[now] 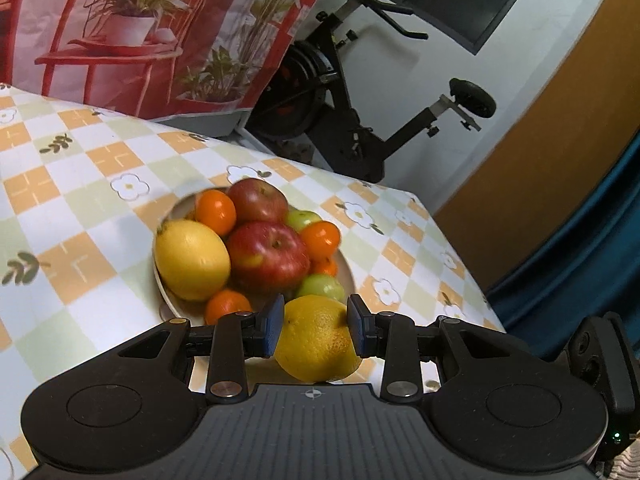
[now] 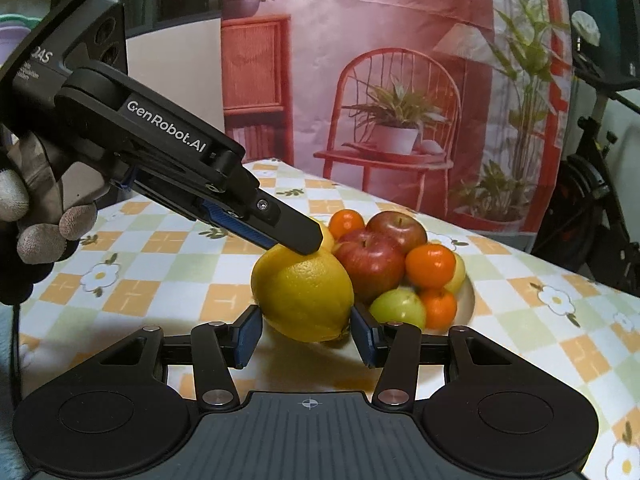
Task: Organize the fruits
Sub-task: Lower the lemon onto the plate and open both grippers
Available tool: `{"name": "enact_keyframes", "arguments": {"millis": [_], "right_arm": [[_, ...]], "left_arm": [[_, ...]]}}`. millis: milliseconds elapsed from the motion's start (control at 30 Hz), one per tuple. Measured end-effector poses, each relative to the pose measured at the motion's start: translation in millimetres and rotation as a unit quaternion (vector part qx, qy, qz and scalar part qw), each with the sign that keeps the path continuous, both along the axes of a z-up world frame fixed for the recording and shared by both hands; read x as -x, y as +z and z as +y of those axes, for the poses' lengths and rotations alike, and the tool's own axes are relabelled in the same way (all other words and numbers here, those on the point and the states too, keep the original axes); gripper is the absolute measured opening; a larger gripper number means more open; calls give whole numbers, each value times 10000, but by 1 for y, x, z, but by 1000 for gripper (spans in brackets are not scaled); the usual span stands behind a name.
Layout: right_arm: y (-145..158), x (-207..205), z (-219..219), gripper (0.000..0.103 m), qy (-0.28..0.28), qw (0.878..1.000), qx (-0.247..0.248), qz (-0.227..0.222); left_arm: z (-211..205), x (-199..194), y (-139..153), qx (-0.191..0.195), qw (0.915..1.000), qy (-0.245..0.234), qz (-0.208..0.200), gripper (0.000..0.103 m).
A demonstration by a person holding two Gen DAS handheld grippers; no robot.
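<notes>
a plate (image 1: pixel 352 276) of piled fruit sits at mid-frame on the table (image 1: pixel 80 216) in the left wrist view, a lemon (image 1: pixel 192 258) on its left edge, two apples (image 1: pixel 268 256) at its middle. below the plate, another lemon (image 1: pixel 316 340) sits between the left gripper (image 1: pixel 316 330) pads. in the right wrist view that lemon (image 2: pixel 304 296) lies at centre, left of the plate (image 2: pixel 466 300), between the right gripper (image 2: pixel 306 334) pads, the left gripper (image 2: pixel 296 236) reaching down from the upper left onto its top. a backdrop (image 2: pixel 400 80) hangs behind the table; an exercise bike (image 1: pixel 360 112) stands beyond at upper right.
</notes>
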State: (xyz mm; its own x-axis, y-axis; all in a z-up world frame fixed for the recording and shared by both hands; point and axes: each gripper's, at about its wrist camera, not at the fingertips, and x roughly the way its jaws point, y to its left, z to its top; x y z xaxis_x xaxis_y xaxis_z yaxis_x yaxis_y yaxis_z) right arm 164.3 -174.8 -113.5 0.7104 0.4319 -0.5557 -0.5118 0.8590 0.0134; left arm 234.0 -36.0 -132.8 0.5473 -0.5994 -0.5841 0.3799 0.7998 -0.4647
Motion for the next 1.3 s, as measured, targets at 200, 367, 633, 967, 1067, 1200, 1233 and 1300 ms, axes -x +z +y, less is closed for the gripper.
{"name": "enact_keyframes", "arguments": {"millis": [200,367,633,967,1067,1200,1233,1300], "right_arm": [[-9,-18,4,44,-47,10000,71,24],[-10,-21,6,43,-20,10000,96,-7],[-13,-24,5,46,-61,10000,54,57],[-23,-16,-2,45,-271,9991,32,310],[-23,-14,-2,45,-302,9990,19,326],[-20,-10,-5,46,-414,9987,-40,296],[-18,-8,-6,47,-477,9985,-66,267],[-14,-5,-10,51,-604,9978,-135,217]], "left_arm": [[1,-19,-6,-23,9999,72,111,35],[9,-25,-9,6,9996,241,148,35],[21,-25,-12,-20,9989,427,187,35],[20,-15,-9,-296,9986,448,10,35],[23,-12,-7,-376,9980,506,-59,35],[27,-5,-3,-527,9967,596,-162,36],[29,-3,0,-563,9963,624,-192,36],[31,1,4,-652,9952,679,-274,37]]}}
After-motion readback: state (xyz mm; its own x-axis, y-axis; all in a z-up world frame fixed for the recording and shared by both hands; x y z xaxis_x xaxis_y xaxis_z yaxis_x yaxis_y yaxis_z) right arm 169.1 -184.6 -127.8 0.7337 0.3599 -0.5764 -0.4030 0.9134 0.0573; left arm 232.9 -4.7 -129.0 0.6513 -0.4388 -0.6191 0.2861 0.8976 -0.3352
